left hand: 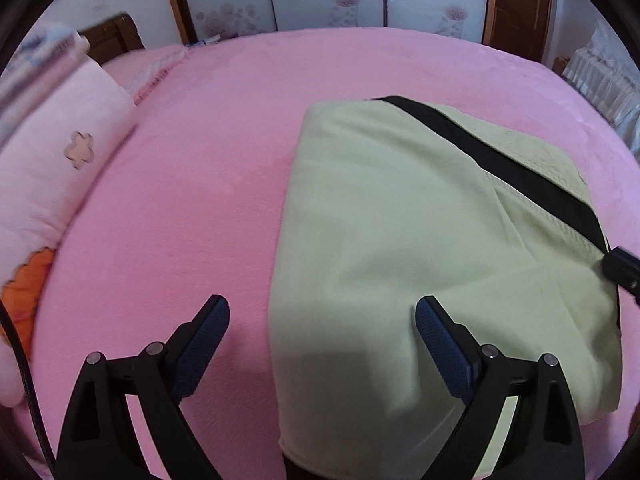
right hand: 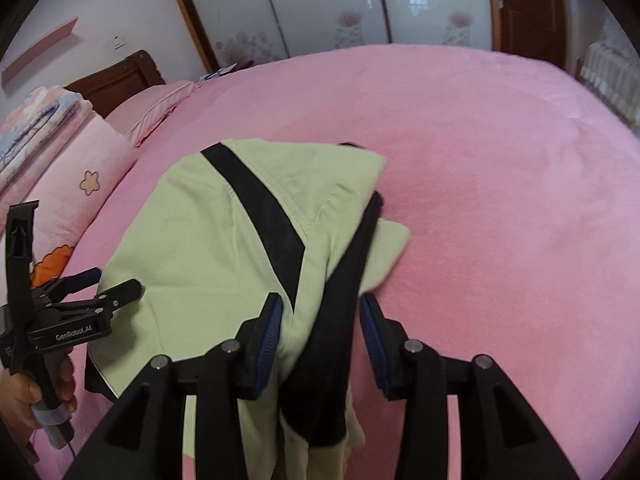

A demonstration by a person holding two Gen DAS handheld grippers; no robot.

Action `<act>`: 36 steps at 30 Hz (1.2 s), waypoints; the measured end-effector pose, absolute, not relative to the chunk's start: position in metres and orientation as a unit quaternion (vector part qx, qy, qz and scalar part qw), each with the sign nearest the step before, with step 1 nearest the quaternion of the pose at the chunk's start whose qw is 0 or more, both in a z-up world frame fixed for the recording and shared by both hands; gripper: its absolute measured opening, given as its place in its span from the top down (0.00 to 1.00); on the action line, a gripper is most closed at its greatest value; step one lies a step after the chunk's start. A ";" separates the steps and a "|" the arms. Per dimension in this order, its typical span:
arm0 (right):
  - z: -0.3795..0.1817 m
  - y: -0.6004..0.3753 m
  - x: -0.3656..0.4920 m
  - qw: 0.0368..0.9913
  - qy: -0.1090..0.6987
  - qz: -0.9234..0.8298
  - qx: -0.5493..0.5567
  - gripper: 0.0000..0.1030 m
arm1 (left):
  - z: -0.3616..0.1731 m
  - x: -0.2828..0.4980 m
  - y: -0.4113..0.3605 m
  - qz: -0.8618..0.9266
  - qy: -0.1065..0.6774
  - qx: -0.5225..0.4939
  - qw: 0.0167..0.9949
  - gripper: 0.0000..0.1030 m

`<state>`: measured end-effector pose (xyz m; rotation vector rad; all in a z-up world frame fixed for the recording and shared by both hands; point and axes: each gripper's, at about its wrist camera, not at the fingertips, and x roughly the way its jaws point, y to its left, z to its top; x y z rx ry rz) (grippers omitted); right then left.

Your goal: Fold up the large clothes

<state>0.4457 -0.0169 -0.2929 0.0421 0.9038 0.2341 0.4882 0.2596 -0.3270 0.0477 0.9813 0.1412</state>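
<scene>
One folded pale-green garment (left hand: 400, 240) with a black stripe (right hand: 260, 216) lies on the pink bed (left hand: 200, 180), long axis running away from both grippers. Left gripper (left hand: 322, 316) spread wide over its near-left edge; right gripper (right hand: 320, 312) parted, loosely straddling, closer, the near-right bunch. One pillow (left hand: 52, 184) left.

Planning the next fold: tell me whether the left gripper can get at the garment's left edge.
Probably yes: the left gripper is open and straddles the left edge of the green garment, with only bare pink bedspread beside it.
</scene>
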 end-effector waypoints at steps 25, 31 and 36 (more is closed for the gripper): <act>-0.340 -0.004 0.403 0.877 0.466 0.118 -0.006 1.00 | -0.378 0.450 0.271 0.058 0.501 -0.118 0.855 0.00; -0.325 -0.011 0.397 0.872 0.471 0.126 0.032 0.97 | -0.372 0.447 0.265 0.057 0.522 -0.116 0.843 0.00; -0.297 -0.021 0.377 0.874 0.468 0.127 0.037 0.95 | -0.349 0.431 0.253 0.071 0.522 -0.108 0.843 0.00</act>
